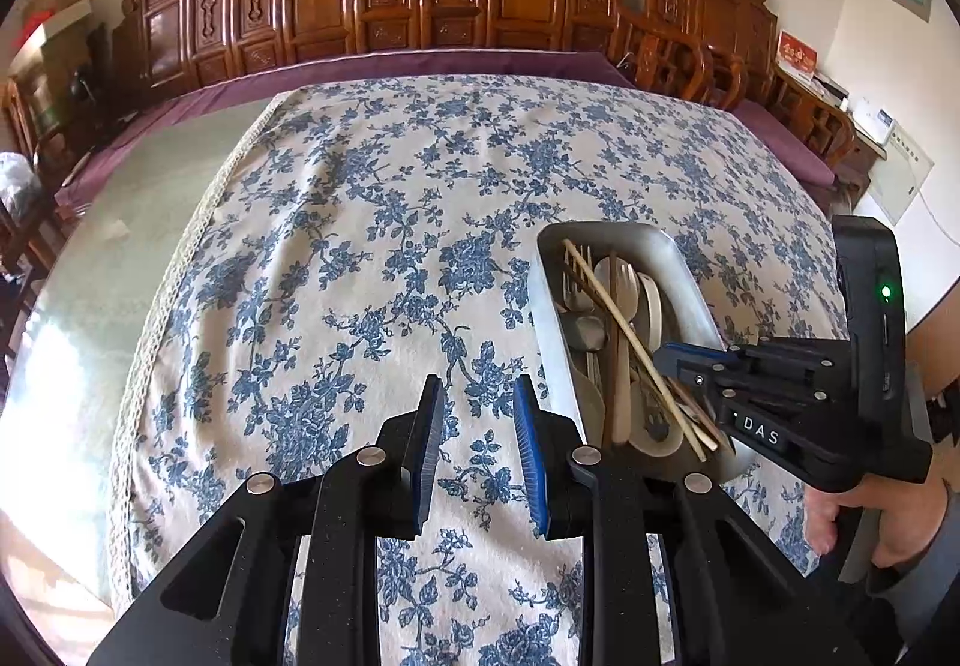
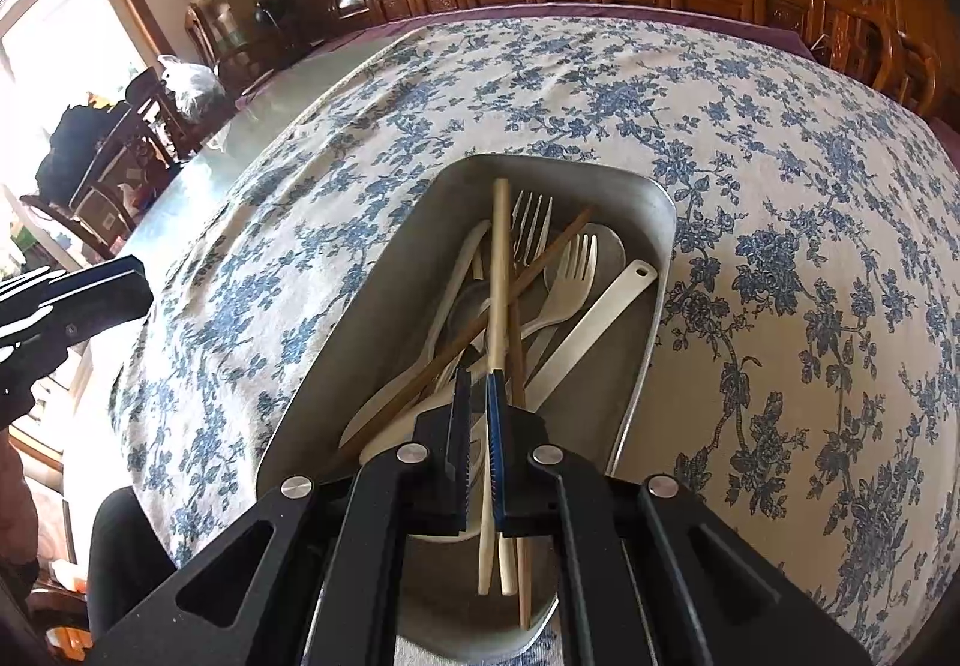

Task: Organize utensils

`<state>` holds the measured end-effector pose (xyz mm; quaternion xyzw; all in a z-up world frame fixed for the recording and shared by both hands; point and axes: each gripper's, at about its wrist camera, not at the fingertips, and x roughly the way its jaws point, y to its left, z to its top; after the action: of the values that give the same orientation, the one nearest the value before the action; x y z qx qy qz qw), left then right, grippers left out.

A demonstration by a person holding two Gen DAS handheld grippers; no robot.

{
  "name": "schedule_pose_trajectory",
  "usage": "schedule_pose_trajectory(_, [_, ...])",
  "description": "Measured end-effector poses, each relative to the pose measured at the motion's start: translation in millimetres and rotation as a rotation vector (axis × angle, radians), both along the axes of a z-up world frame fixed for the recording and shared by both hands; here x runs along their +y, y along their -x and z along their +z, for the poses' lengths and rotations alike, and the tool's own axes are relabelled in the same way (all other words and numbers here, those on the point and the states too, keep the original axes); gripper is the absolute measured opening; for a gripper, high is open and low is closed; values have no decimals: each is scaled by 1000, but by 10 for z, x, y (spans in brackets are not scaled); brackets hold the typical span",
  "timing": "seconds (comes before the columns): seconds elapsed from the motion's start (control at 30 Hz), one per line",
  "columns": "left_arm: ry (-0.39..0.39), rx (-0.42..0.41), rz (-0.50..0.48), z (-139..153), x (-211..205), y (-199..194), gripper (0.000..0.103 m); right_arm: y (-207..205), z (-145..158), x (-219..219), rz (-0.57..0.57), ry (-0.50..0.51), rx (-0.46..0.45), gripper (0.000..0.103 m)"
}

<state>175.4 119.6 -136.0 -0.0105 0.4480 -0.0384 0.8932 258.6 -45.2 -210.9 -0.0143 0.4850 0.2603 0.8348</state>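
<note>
A metal tray (image 2: pixel 648 222) sits on the floral-clothed table (image 1: pixel 360 246), heaped with forks, spoons and chopsticks. The right gripper (image 2: pixel 478 384) is down inside the tray's near end, its fingers nearly together and pinched on a pale chopstick (image 2: pixel 499 276). That chopstick runs lengthwise along the tray, its long axis in line with the fingers, its far tip toward the tray's far wall and its near end sticking out behind the fingers. A darker chopstick (image 2: pixel 540 264) crosses it diagonally, so a lift may well drag it along.

The left gripper (image 1: pixel 477 384) hovers over bare cloth just left of the tray, fingers partly open and holding nothing. The right hand is plainly nearer the utensils; the tray lies to the right of the left fingers.
</note>
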Motion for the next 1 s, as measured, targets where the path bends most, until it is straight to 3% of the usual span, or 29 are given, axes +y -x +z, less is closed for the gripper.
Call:
schedule_pose_trajectory(0.3, [1,-65,11,228,-140,251,30,397,371,-285,-18,-27,-102,7])
schedule_pose_trajectory(0.4, [-2,-96,11,320,-210,359,40,536,516,-429,-40,-40,-138,7])
schedule_pose_trajectory(0.5, [-4,-125,13,389,-271,451,47,713,679,-585,-65,-52,-189,23])
schedule_pose_trajectory(0.6, [1,-151,23,452,-337,558,63,908,826,-748,-94,-58,-230,36])
schedule_pose_trajectory(0.67, [10,-158,21,487,-386,610,70,1025,914,-844,-113,-64,-249,48])
schedule_pose_trajectory(0.73, [10,-179,13,549,-472,708,79,1158,1022,-938,-134,-61,-284,68])
schedule_pose_trajectory(0.83, [4,-201,2,623,-597,809,91,1304,1131,-1056,-167,-48,-315,83])
schedule_pose_trajectory(1.0, [12,-226,-9,763,-800,983,95,1537,1291,-1263,-215,-50,-354,99])
